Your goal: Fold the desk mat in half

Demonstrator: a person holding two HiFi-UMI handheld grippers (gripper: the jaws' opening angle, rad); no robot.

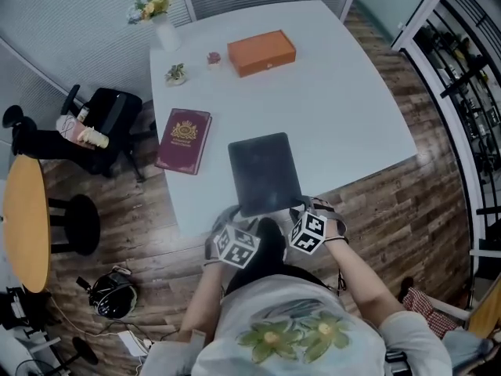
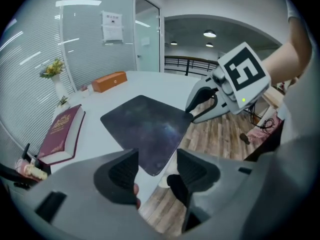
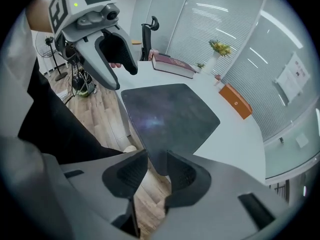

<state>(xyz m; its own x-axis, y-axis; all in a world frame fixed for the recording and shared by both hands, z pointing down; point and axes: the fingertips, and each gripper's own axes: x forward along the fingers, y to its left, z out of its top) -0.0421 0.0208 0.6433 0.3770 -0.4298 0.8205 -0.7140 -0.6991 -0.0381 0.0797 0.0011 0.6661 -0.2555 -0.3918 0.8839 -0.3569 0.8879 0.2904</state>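
A dark grey rectangular desk mat (image 1: 264, 171) was seen lying flat and unfolded on the white bench (image 1: 352, 108), in the lower middle of the head view. Its near short edge was carried out past the bench edge, over the wooden plank floor (image 1: 376, 202).

The left tongs (image 2: 156, 156) were held at the mat's near left corner. In the left gripper view the jaws were shown well apart. The overhanging corner was framed in the gap between them, and no pad was pressed on it.

The right tongs (image 3: 156, 159) were held at the near right corner. In the right gripper view the jaws were also shown apart, by a narrower gap. The corner of the mat was reached in between them, with floor visible below it. A firm clamp on the mat was not shown. Both marker cubes were seen side by side at the bottom centre of the head view, just below the mat's near edge.

To the left of the mat, a maroon hardback book with a gold emblem (image 1: 183, 140) was laid on the bench, close beside the mat but apart from it. Toward the top of the frame, an orange rectangular box (image 1: 261, 52) was set well beyond the mat. A white vase of yellow flowers (image 1: 160, 18) was stood at the upper left corner of the bench.
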